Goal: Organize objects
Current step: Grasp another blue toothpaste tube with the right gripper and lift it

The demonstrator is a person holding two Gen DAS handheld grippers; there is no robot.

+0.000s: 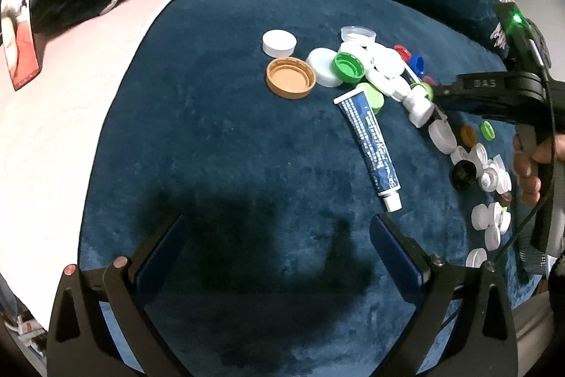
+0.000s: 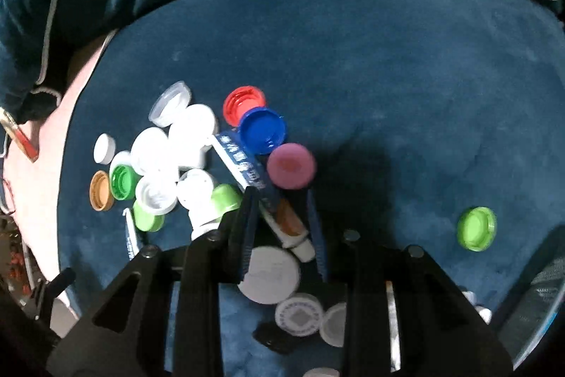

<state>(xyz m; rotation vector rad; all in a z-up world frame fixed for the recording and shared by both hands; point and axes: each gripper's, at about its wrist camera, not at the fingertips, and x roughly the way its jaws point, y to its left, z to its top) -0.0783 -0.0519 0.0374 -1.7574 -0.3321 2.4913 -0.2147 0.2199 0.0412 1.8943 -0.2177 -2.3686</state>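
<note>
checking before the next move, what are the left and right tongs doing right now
Left tongs: open, nothing between them, hovering over the blue cloth.
Right tongs: nearly closed on a small tube, over the pile of caps.

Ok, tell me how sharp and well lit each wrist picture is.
Left wrist view: sharp, strong fisheye bending at the edges, a dark shadow on the blue cloth ahead of the left hand-held gripper. Right wrist view: softer, the pink cap and other caps smeared, corners dark, shadow spreading beyond the right hand-held gripper.
</note>
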